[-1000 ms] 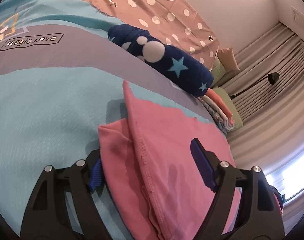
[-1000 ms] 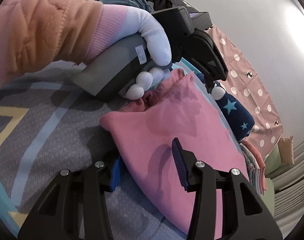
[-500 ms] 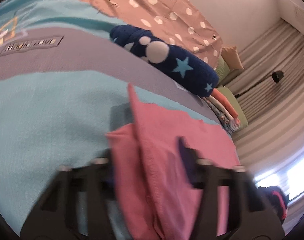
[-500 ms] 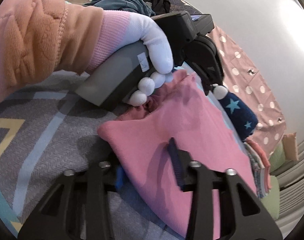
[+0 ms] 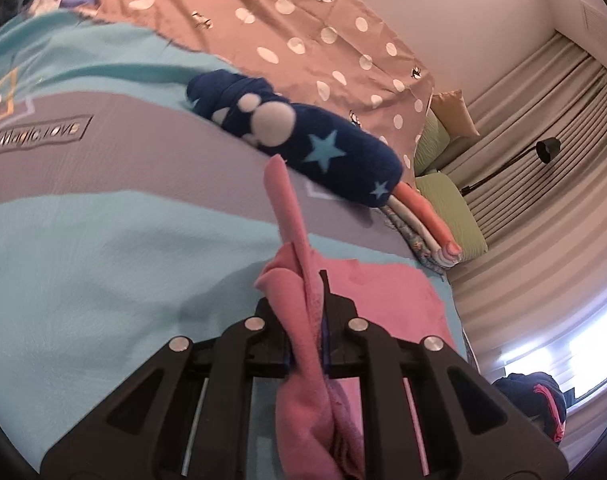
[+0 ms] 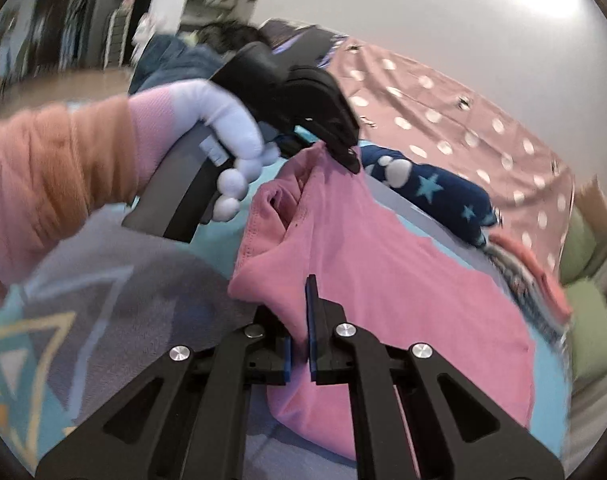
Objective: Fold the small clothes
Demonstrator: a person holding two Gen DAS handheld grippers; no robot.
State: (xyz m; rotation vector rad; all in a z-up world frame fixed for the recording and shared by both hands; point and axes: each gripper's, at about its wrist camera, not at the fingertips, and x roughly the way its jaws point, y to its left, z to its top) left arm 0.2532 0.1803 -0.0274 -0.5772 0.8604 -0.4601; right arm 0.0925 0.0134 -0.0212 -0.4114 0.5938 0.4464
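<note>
Both tongs are clamped on the pink garment (image 6: 383,280) right now. The left tongs (image 5: 305,344) pinch a bunched edge that sticks up past the tips, and the right tongs (image 6: 299,344) grip the near corner. The rest of the garment lies on the bed cover (image 5: 103,240), with one side lifted. The gloved left hand (image 6: 223,136) shows up in the right view, holding its corner higher than the other one.

What I'd worry about: the left grip looks like it has several layers wadded together, so carrying it over could give a lumpy, crooked fold. With the corners at uneven heights, the edges probably won't line up. Also the navy star blanket (image 5: 303,140) and the folded stack (image 5: 427,228) sit near, so a wide swing might drag them.
</note>
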